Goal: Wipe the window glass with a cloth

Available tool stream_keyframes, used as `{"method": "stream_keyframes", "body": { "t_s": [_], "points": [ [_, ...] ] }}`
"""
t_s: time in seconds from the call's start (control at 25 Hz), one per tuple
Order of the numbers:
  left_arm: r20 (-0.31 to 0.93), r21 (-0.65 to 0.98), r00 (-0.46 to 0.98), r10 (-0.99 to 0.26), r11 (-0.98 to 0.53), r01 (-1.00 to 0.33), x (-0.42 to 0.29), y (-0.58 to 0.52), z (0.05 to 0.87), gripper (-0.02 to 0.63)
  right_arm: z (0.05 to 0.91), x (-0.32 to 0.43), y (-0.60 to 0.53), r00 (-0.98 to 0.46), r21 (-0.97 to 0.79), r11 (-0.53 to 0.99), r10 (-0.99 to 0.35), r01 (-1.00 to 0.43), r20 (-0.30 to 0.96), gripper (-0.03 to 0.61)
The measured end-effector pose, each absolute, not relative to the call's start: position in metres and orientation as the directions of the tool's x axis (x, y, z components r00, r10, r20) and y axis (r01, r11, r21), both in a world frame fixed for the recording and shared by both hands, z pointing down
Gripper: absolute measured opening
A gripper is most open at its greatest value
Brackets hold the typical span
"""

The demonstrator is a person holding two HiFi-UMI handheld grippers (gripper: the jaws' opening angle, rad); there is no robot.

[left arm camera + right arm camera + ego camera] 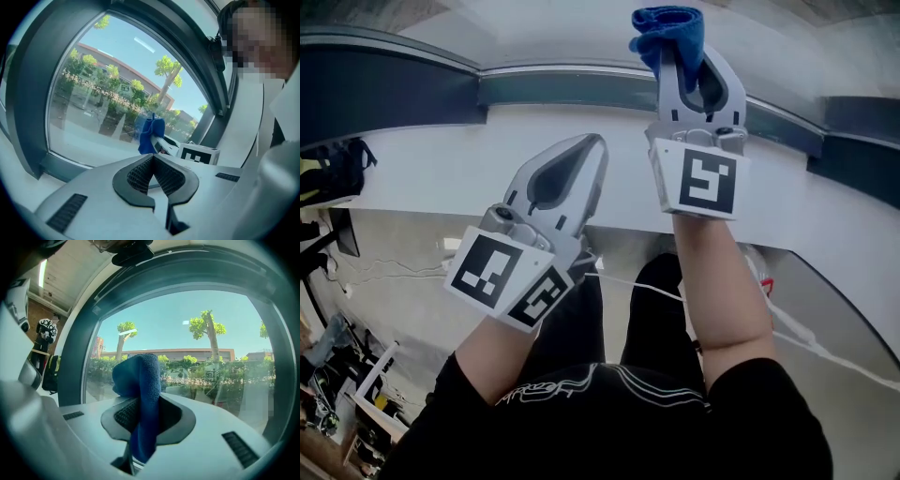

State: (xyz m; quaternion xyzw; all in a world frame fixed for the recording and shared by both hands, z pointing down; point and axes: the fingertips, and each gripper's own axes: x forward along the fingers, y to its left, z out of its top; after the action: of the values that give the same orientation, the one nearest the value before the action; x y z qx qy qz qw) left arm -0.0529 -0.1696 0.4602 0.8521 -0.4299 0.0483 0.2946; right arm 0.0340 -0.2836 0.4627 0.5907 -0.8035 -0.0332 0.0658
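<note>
A blue cloth is bunched at the tip of my right gripper, which is shut on it and raised toward the window. In the right gripper view the cloth stands up between the ribbed pads and hangs down behind them, close to the window glass. My left gripper is lower and to the left, shut with nothing in it. In the left gripper view its pads meet at the tips. That view also shows the cloth against the glass.
A dark window frame runs above a broad white sill. Trees and a building show through the glass. A white cable crosses the floor at right. Clutter lies at lower left, and a black bag hangs at left.
</note>
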Motion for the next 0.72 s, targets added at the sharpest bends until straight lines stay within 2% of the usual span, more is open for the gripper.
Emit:
{"method": "stream_keyframes", "body": {
  "t_s": [0.72],
  "points": [
    [0.332, 0.457, 0.711, -0.62, -0.554, -0.696, 0.129, -0.162, 0.472, 0.006, 0.465, 0.241, -0.27, -0.152, 0.135, 0.154, -0.988, -0.979, 0.03, 0.063]
  ]
}}
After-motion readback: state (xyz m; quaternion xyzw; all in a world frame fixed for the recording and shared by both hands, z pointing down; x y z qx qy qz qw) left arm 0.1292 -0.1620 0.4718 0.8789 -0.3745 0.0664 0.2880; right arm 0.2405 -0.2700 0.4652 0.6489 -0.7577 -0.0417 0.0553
